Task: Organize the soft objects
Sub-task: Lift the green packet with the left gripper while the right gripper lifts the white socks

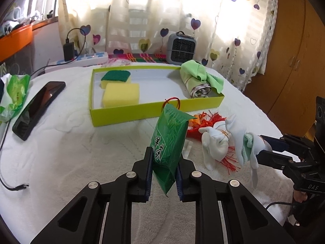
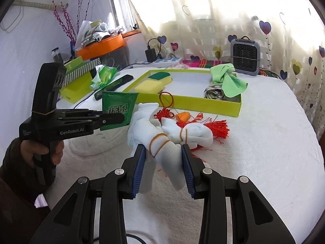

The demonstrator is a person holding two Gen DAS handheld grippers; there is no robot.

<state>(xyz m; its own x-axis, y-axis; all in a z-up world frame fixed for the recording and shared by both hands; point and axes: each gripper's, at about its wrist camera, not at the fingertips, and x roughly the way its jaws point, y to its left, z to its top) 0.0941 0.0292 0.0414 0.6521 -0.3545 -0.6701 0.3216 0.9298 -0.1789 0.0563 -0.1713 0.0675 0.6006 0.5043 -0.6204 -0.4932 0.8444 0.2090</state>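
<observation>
My left gripper (image 1: 164,158) is shut on a green tea packet (image 1: 169,140) and holds it above the white towel, in front of the yellow-green tray (image 1: 142,111). The packet also shows in the right wrist view (image 2: 118,105). My right gripper (image 2: 164,158) is shut on a white sock bundle (image 2: 162,150) tied with rubber bands, seen from the left wrist view (image 1: 246,142) too. A second white sock bundle (image 1: 215,142) lies on a red tassel knot (image 2: 215,128). The tray holds two yellow sponges (image 1: 120,95) and a rolled green cloth (image 1: 201,79).
A black phone (image 1: 38,109) and a green tissue pack (image 1: 14,93) lie at the left. A grey fan heater (image 1: 181,48) and a power strip (image 1: 81,60) stand behind the tray. A small orange object (image 2: 182,116) lies by the tassel. A cable (image 1: 12,185) runs along the left edge.
</observation>
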